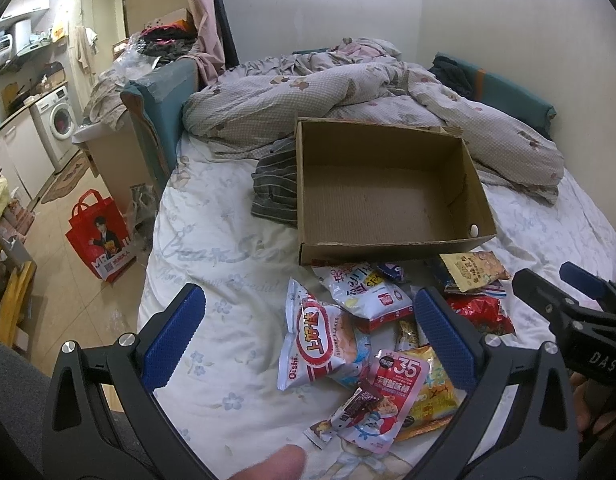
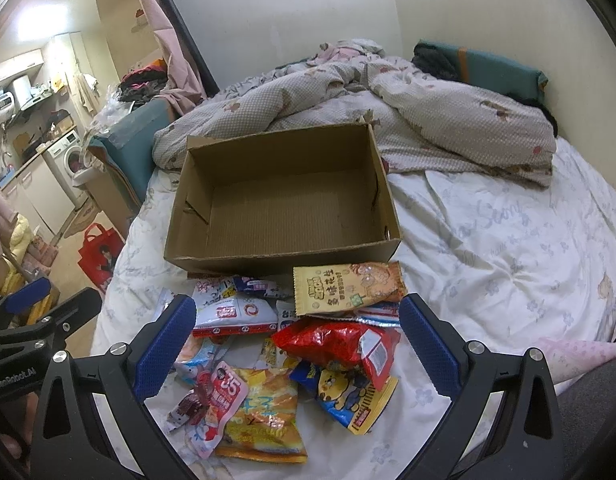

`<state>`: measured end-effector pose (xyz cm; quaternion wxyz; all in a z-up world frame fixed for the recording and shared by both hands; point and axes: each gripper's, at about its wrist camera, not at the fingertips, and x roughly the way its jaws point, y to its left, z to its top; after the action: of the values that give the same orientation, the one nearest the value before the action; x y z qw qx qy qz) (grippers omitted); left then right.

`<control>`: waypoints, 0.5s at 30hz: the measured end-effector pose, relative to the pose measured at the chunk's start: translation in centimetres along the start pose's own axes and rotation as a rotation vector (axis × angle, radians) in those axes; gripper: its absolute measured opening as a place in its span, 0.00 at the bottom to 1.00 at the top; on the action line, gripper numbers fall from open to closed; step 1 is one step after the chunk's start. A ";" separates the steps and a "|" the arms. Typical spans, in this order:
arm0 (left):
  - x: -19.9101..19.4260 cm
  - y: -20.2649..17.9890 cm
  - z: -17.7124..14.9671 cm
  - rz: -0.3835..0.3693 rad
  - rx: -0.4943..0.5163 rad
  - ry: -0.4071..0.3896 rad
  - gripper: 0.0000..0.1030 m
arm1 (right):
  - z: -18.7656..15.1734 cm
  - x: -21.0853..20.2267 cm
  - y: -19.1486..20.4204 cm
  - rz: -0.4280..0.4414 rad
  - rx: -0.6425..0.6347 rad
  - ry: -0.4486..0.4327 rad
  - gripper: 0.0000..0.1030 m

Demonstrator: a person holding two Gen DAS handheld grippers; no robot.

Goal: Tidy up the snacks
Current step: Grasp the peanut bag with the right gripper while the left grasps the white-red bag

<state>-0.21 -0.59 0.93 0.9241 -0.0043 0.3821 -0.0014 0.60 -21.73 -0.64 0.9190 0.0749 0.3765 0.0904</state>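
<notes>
An empty open cardboard box [image 1: 388,204] [image 2: 283,204] sits on the bed. A pile of snack packets lies just in front of it: a white and red Oishi bag [image 1: 320,344], a pink "35" packet [image 1: 392,384] [image 2: 223,396], a red bag [image 2: 340,340] [image 1: 480,312], a yellow peanut packet [image 2: 344,288] [image 1: 474,270] and an orange bag [image 2: 263,416]. My left gripper [image 1: 308,344] is open above the pile's left part. My right gripper [image 2: 297,346] is open above the pile, and it also shows in the left wrist view [image 1: 556,280].
A crumpled quilt [image 1: 348,92] lies behind the box and a striped cloth [image 1: 273,184] lies at the box's left. The bed's left edge drops to a tiled floor with a red shopping bag [image 1: 99,236]. A wall runs behind the bed.
</notes>
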 end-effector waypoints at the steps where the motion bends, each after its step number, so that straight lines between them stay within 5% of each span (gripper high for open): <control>1: 0.1 0.1 0.2 0.001 0.003 0.006 1.00 | 0.2 -0.1 -0.1 0.006 0.011 0.006 1.00; 10: 4.5 4.4 3.7 0.048 -0.092 0.208 1.00 | 4.5 1.9 -5.2 0.045 0.139 0.138 1.00; 15: 10.3 8.3 3.4 0.048 -0.230 0.444 1.00 | 6.0 6.2 -9.8 0.028 0.265 0.306 1.00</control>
<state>9.46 7.70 -4.00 0.8106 -0.1001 0.5735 0.0634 10.25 -30.27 -2.68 0.8316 0.1859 0.5194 0.0634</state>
